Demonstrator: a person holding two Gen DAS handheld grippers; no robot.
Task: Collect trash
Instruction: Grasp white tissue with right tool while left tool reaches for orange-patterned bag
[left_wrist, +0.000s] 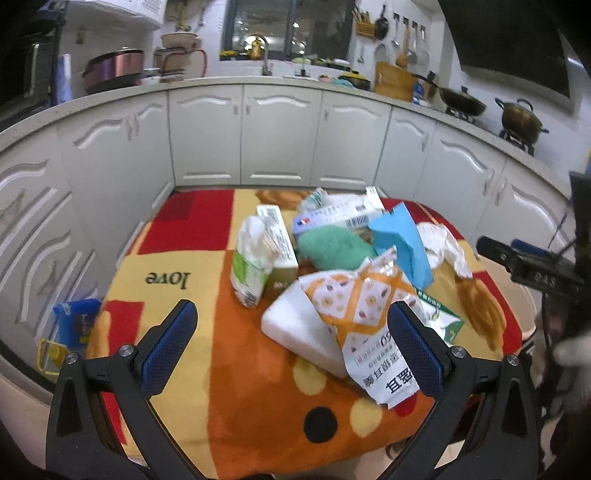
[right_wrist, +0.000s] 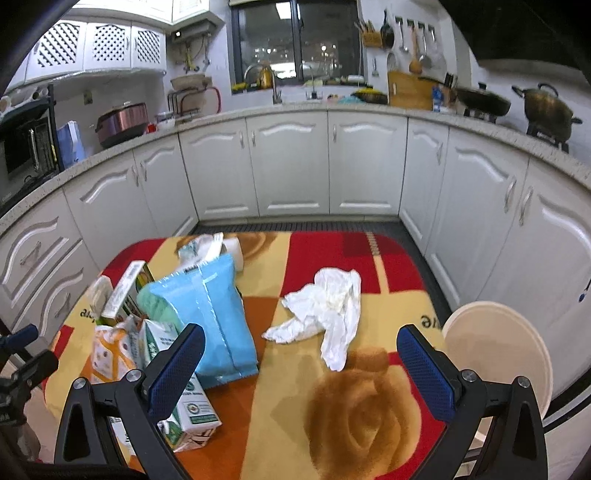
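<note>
Both claws released, holding nothing: left claw (left_wrist: 291, 345), right claw (right_wrist: 301, 363). Crumpled white tissue (right_wrist: 327, 310) lies alone mid-surface, right of the blue pack (right_wrist: 218, 317). Judged light, soft, compressible; pinch the bunched centre, not loose tails.

Blue packet (right_wrist: 218, 317), white tissue (right_wrist: 325, 314), red-yellow-orange blanket (right_wrist: 332, 369)
</note>
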